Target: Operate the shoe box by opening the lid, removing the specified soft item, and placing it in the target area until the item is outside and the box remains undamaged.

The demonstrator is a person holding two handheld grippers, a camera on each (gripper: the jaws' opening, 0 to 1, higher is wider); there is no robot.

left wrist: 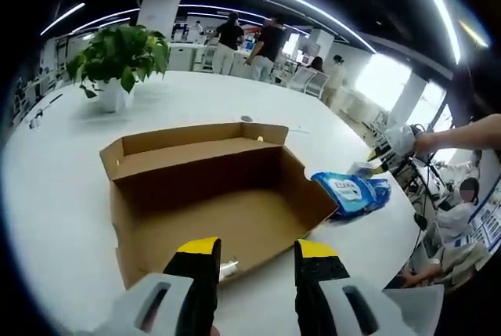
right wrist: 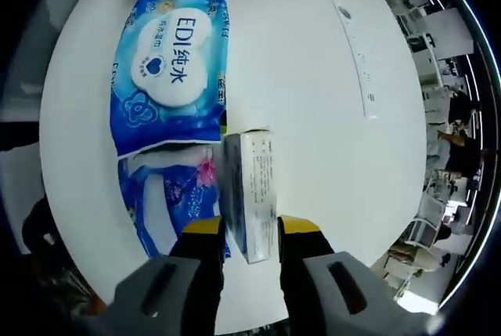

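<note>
The brown cardboard shoe box (left wrist: 211, 195) lies open on the white table (left wrist: 63, 195), its lid folded back and its inside looking empty. My left gripper (left wrist: 257, 251) hovers open at the box's near wall, holding nothing. Right of the box lies a blue tissue pack (left wrist: 352, 193). In the right gripper view that blue pack (right wrist: 168, 70) reads "EDI", and a second blue pack (right wrist: 168, 203) lies below it. My right gripper (right wrist: 250, 230) is shut on a small white carton (right wrist: 250, 187) that stands on the table beside the packs.
A potted plant (left wrist: 117, 58) stands at the table's far left. A person's gloved hand (left wrist: 401, 140) reaches in from the right. Several people stand in the background. A white strip (right wrist: 360, 70) lies on the table. The table edge curves near the packs.
</note>
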